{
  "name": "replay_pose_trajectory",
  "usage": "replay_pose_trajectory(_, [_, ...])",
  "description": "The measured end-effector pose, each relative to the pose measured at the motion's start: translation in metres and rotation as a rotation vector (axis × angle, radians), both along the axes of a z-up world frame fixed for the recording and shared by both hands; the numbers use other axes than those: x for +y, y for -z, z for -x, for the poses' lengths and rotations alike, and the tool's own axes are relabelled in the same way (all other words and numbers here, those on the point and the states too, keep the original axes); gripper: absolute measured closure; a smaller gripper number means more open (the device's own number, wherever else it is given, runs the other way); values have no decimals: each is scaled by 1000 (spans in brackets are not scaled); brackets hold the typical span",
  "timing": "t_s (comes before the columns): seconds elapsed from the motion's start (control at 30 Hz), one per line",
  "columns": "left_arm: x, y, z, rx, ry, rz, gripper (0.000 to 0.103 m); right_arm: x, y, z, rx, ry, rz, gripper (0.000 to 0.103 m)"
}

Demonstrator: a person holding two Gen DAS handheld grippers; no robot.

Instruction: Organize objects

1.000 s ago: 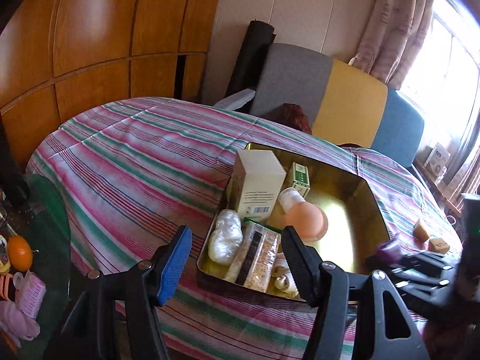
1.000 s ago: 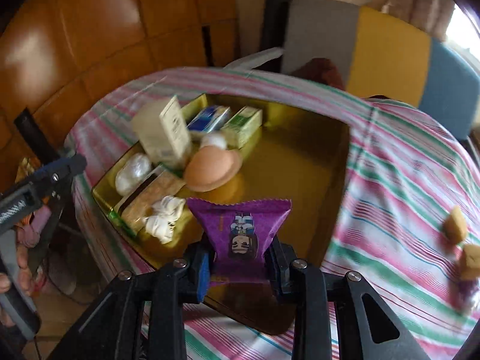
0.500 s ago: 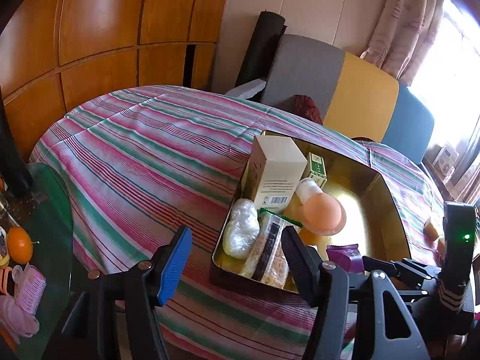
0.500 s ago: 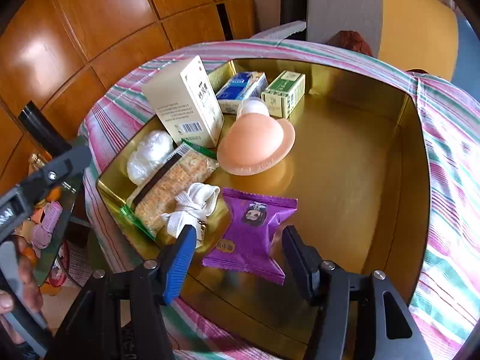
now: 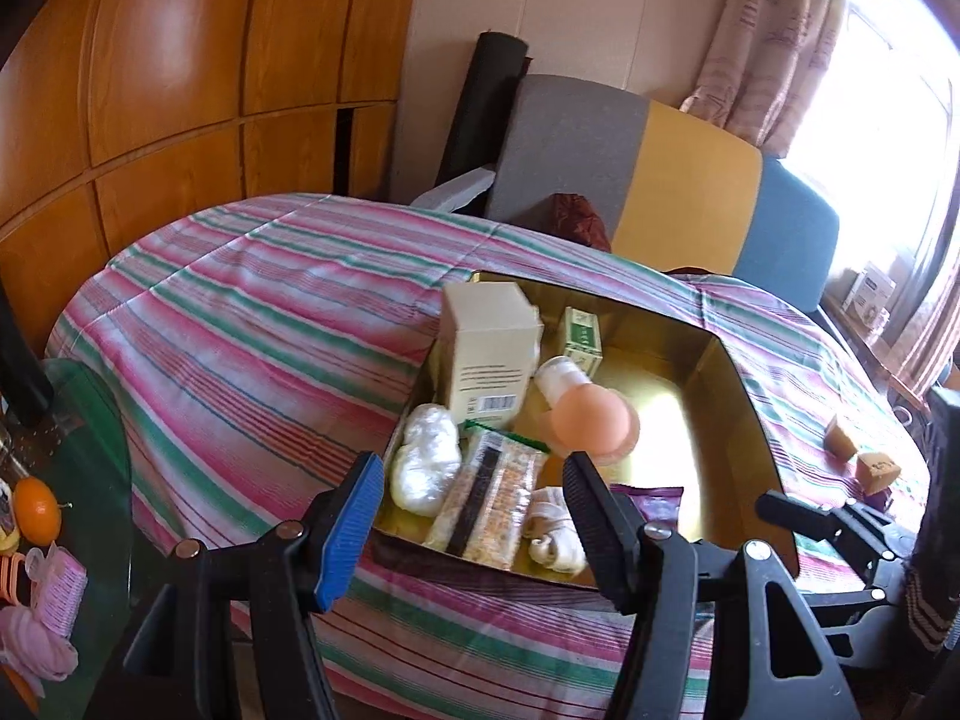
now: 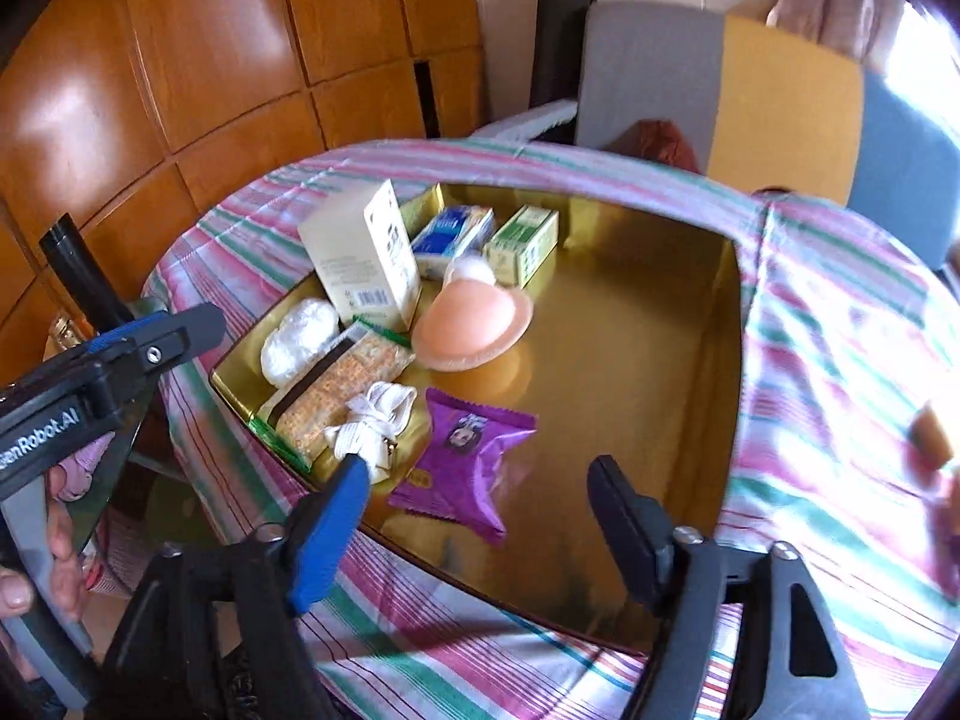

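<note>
A gold tin tray sits on the striped tablecloth. In it lie a purple snack packet, a cream box, a green box, a blue box, a peach cup-shaped thing, a cracker pack, a white bundle and a rolled white cloth. My right gripper hangs just above the packet's near end; its jaws are opening and the packet lies free on the tray. My left gripper stands open by the tray's near-left corner, holding nothing.
Two small brown blocks lie on the tablecloth right of the tray. A grey, yellow and blue chair back stands behind the table. A glass side table with an orange is at the left. Wooden panels line the wall.
My right gripper let go of the purple packet, which now lies flat in the tray, and its jaws spread wide as it drew back. The left gripper stayed open.
</note>
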State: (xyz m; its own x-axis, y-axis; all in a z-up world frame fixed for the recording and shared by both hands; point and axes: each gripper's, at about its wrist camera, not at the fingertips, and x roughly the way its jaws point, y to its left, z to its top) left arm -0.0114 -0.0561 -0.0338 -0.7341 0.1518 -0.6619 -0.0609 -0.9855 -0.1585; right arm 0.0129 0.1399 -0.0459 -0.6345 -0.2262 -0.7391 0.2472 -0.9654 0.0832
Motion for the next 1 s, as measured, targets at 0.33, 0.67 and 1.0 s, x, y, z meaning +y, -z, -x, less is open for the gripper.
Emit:
replay_pose_trajectory(0.33, [26, -9, -6, -3, 86, -8, 40, 51, -22, -28, 101, 104, 20, 3])
replay_pose_trajectory(0.67, [75, -18, -6, 17, 223, 33, 40, 167, -48, -57, 179, 460, 72, 2])
replay_pose_trajectory(1.0, [135, -19, -6, -36, 405, -2, 40, 292, -61, -92, 173, 777, 38, 1])
